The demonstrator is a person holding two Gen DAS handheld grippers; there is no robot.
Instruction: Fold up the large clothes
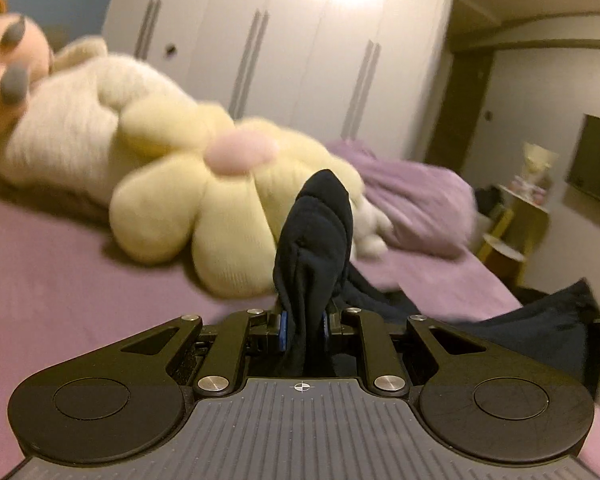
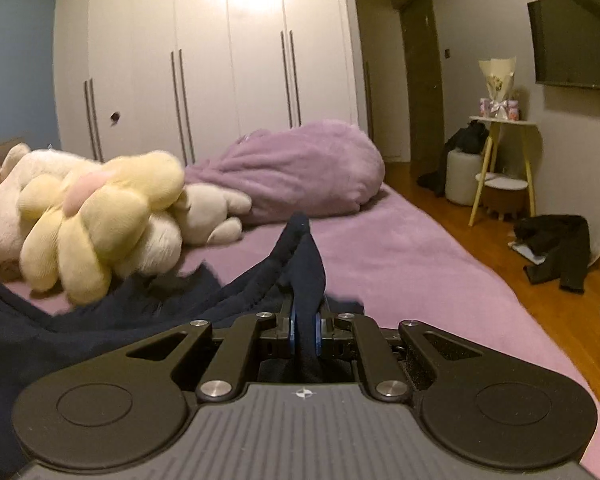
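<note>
Over the bed [image 2: 400,248], left hand-held gripper [image 1: 303,326] and right hand-held gripper [image 2: 305,330] each pinched the navy garment [image 2: 140,312], beside plush toys [image 2: 100,216].

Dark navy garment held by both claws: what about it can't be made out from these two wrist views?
- Left wrist view: the dark navy garment is bunched in the left claw; its type and full shape are hidden by its own folds and the claw body.
- Right wrist view: the garment runs off the left edge and under the right claw, so its extent is cut off.
- Left wrist view: the yellow flower plush is motion-blurred.
</note>
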